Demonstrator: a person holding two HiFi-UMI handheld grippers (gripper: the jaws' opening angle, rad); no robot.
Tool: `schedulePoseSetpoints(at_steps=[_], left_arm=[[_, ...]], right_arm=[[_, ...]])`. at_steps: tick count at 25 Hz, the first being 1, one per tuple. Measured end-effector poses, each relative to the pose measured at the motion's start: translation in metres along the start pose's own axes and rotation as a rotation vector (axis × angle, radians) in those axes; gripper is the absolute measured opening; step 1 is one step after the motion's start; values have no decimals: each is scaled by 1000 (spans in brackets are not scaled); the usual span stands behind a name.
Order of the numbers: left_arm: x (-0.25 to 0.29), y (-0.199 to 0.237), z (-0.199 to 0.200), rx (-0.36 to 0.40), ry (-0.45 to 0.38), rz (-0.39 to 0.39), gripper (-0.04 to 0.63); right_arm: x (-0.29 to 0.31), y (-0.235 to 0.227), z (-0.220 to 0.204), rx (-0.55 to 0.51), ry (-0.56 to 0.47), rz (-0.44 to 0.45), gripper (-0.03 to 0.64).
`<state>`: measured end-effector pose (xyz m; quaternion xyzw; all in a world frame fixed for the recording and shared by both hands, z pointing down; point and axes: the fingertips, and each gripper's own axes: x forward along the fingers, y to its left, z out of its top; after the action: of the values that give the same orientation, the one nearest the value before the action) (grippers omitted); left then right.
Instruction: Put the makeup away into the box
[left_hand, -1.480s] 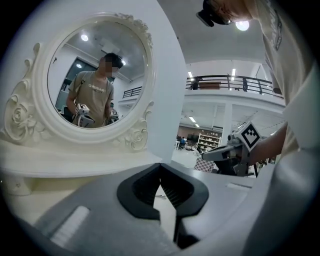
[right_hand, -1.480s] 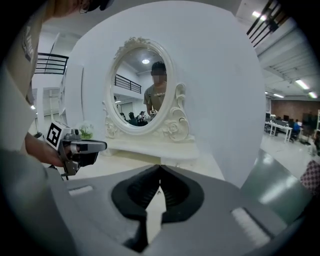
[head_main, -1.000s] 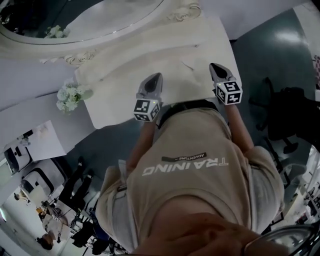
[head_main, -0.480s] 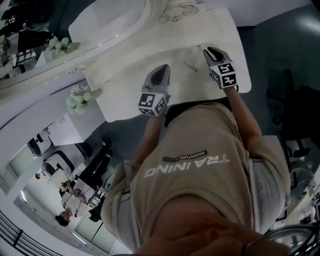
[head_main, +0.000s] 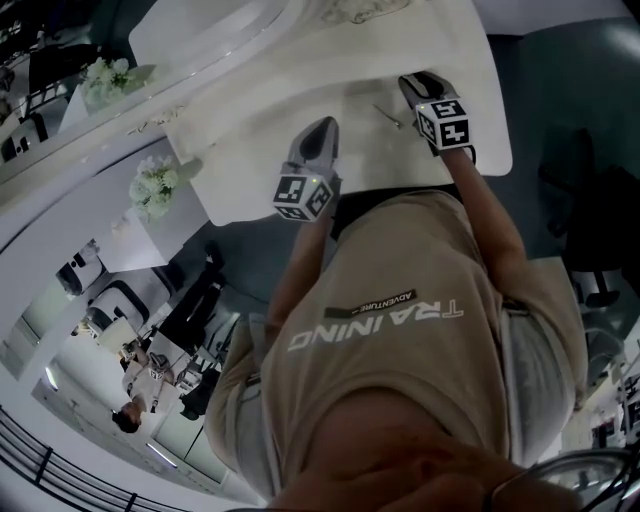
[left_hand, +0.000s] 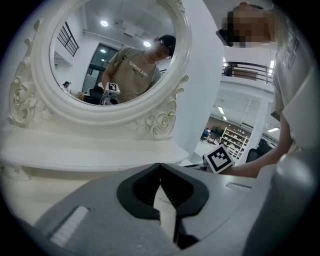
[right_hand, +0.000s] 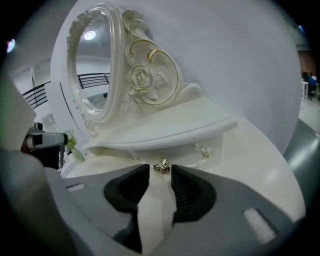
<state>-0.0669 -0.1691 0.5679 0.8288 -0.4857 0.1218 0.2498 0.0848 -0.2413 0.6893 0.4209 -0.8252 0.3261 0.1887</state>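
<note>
White dressing table (head_main: 270, 150): smooth matt top with a curved edge, partly covered in the head view by the person's beige shirt (head_main: 400, 330). Oval mirror (left_hand: 115, 55) in a white frame carved with scrolls and roses; gilt lines on the carving in the right gripper view. The glass reflects a person in a beige shirt.

Left gripper (left_hand: 160, 166): grey plastic shell, black ribbed pads. The tips meet at the centre of the frame and nothing is caught in them.

Right gripper (right_hand: 160, 176): same build. Its jaws have just been opening and stand apart. A small gold knob (right_hand: 161, 166), lumpy and shiny, sits at the mouth of the gap on the panel under the shelf (right_hand: 170, 131). The pads do not press it. A second knob (right_hand: 205, 150) is at right.

A thin dark stick (head_main: 386, 115) lies on the top, just left of the right gripper; it is too small to identify. No view lets the makeup or the box be picked out. A white flower bunch (head_main: 152, 185) is at left, blurred.
</note>
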Motion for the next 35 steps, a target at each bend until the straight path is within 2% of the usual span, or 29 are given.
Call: schedulePoseSetpoints(at_steps=[5, 9, 16, 20, 25, 30, 35], left_arm=[[-11, 7, 7, 11, -24, -25, 8], [-27, 20, 13, 8, -58, -39, 8], [-47, 50, 7, -47, -100, -46, 8], [-57, 63, 8, -64, -113, -69, 8], [-69, 75, 10, -31, -121, -85, 8], [-79, 75, 15, 57, -113, -118, 8], [-91, 73, 14, 76, -118, -137, 8]], right_arm=[[7, 4, 3, 59, -3, -45, 140], [10, 6, 3, 98, -5, -121, 113], [13, 11, 6, 10, 56, -171, 103], [9, 19, 0, 22, 67, -191, 103], [-4, 31, -21, -4, 89, -221, 103], [-11, 41, -33, 2, 80, -242, 102], [-18, 46, -40, -3, 81, -266, 103]])
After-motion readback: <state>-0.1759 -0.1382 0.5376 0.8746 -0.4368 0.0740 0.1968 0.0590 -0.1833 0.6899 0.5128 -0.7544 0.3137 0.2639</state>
